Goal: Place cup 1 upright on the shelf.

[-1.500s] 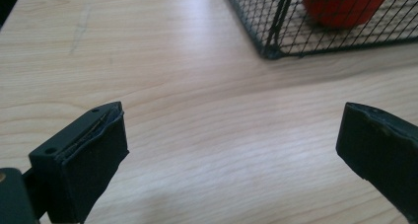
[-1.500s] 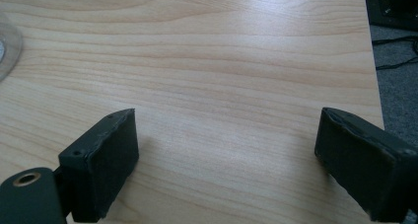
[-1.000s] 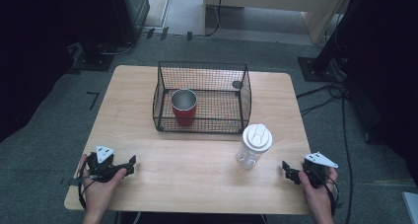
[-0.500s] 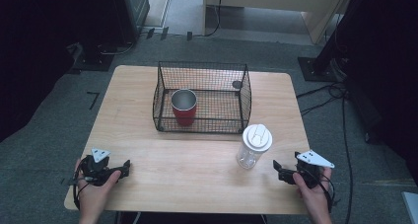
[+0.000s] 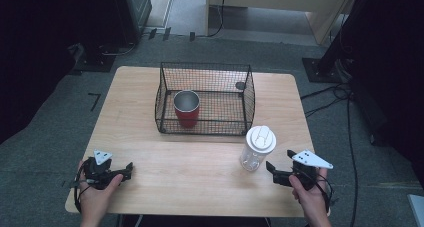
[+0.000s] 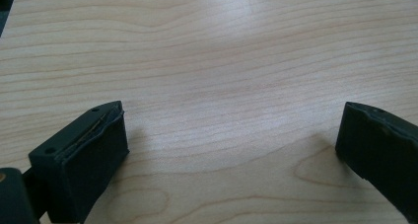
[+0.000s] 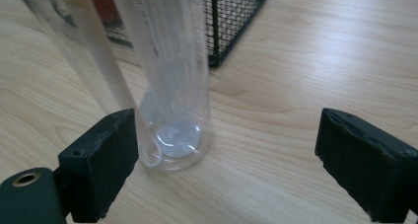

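Two black grippers rest wide open and empty near the wooden table's (image 5: 200, 172) front edge, and the tall clear plastic bottle with a white lid (image 5: 257, 148) stands upright just left of the right gripper (image 5: 274, 169), far from the left gripper (image 5: 126, 170).

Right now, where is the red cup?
In the high view the red cup stands upright inside the black wire basket, at its left end, behind and to the left of the clear bottle.
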A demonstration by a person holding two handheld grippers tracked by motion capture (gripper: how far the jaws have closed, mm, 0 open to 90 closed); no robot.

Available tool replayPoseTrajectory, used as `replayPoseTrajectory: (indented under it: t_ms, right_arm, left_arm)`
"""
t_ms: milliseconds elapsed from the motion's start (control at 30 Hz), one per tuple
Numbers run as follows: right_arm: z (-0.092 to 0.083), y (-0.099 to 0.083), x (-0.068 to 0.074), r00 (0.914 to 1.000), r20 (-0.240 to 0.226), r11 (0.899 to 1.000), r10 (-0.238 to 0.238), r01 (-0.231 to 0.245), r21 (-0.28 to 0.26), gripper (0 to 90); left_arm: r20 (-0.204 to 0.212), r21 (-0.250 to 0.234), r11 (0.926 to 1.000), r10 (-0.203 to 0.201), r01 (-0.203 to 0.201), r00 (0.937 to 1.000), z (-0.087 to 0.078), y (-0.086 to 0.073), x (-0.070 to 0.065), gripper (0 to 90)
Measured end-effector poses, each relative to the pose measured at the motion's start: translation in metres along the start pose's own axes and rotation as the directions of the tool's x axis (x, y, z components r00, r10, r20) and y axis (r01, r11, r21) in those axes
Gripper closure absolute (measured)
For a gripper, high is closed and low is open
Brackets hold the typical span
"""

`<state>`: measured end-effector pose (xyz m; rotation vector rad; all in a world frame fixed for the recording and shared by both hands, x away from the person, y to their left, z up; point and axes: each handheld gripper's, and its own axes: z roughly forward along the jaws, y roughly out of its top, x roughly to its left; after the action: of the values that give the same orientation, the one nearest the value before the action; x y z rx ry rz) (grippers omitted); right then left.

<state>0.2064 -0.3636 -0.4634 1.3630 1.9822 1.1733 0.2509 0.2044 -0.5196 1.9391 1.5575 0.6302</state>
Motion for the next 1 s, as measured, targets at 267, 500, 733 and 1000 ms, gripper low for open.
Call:
replayPoseTrajectory:
  t_ms: [267,500,733,1000]
  right_arm:
    - [-0.002,0.01,0.015,0.999,-0.04,0.999,-0.019,0.018,-0.027,9.2]
    - [-0.001,0.015,0.025,0.9975,-0.06,0.999,-0.036,0.034,-0.026,9.2]
    - [0.007,0.017,0.032,0.9981,-0.052,0.999,-0.033,0.032,-0.01,9.1]
    - [0.015,0.025,0.04,0.9982,-0.048,0.999,-0.035,0.035,-0.011,7.1]
  left_arm:
    - [0.001,0.0,1.0,0.001,-0.001,1.0,0.0,0.0,0.0,0.0]
    - [0.01,0.0,0.9999,0.012,-0.012,0.9999,0.002,0.002,-0.001,0.0]
    - [0.013,0.0,0.9999,0.014,-0.014,0.9998,0.001,0.001,-0.001,0.0]
    - [0.015,0.0,0.9999,0.014,-0.014,0.9998,0.001,0.001,-0.001,0.0]
